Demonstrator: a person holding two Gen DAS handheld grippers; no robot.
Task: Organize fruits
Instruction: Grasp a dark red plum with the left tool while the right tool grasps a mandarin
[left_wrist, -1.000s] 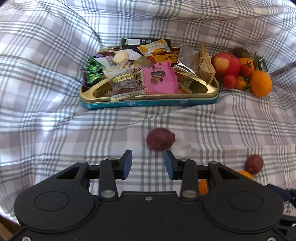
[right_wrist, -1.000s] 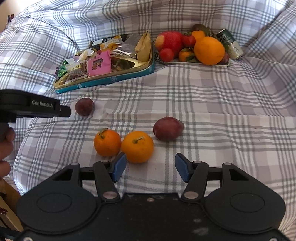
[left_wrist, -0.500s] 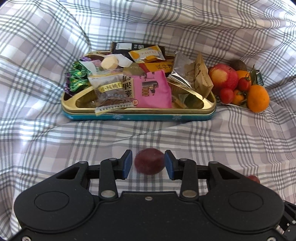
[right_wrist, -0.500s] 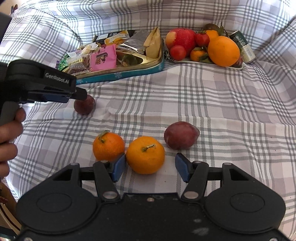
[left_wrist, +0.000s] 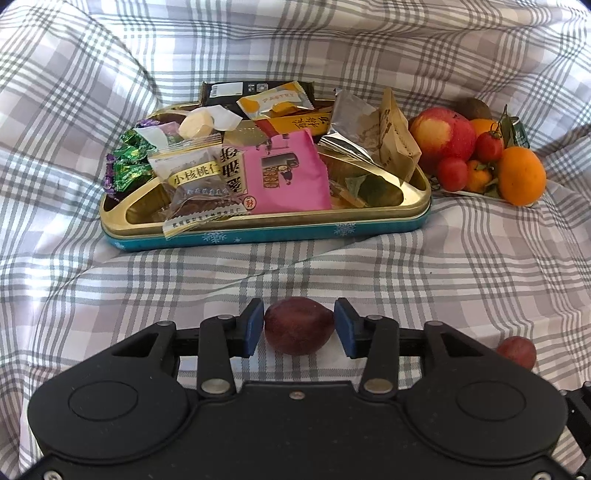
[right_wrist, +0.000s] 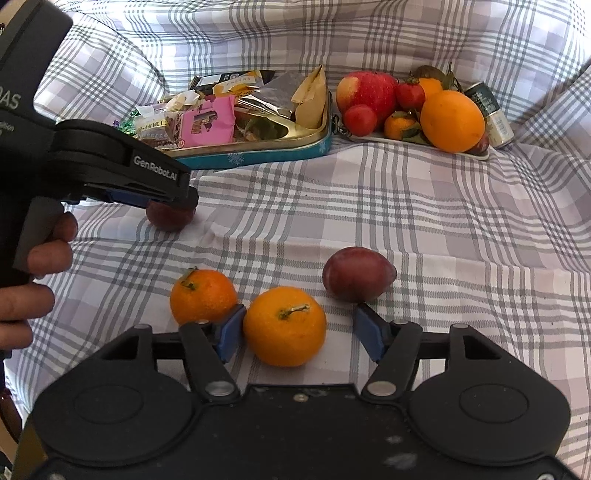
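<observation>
Left gripper (left_wrist: 299, 328): jaws have just been opening and stand spread around a dark red oval plum (left_wrist: 298, 325) lying on the grey-and-white checked cloth (left_wrist: 424, 280). Blue pads sit just beside its two ends; contact not clear on either side, no squeeze visible. Plum's long axis runs left-right across the jaws, pointed end toward the right pad. From the right wrist view this gripper hangs over the plum, a hand (right_wrist: 33, 273) on its grip.

Right gripper (right_wrist: 299, 332): jaws have just been opening, now spread around a round orange mandarin with a green stem (right_wrist: 285, 326). Left pad is touching or nearly touching it, right pad clearly apart. Stem faces up, tipped slightly right. A second stemmed mandarin (right_wrist: 203, 295) sits just outside the left pad, a second dark red plum (right_wrist: 358, 274) just beyond the right pad, long axis left-right.

Open cloth ahead of both grippers up to the gold-rimmed teal tin tray of snack packets (left_wrist: 369, 229). To the tray's right, touching or nearly so, a white plate (right_wrist: 373, 138) piled with apple, tomatoes, oranges; a green can (right_wrist: 491, 114) lies beside it. Cloth folds rise at the back and both sides.
</observation>
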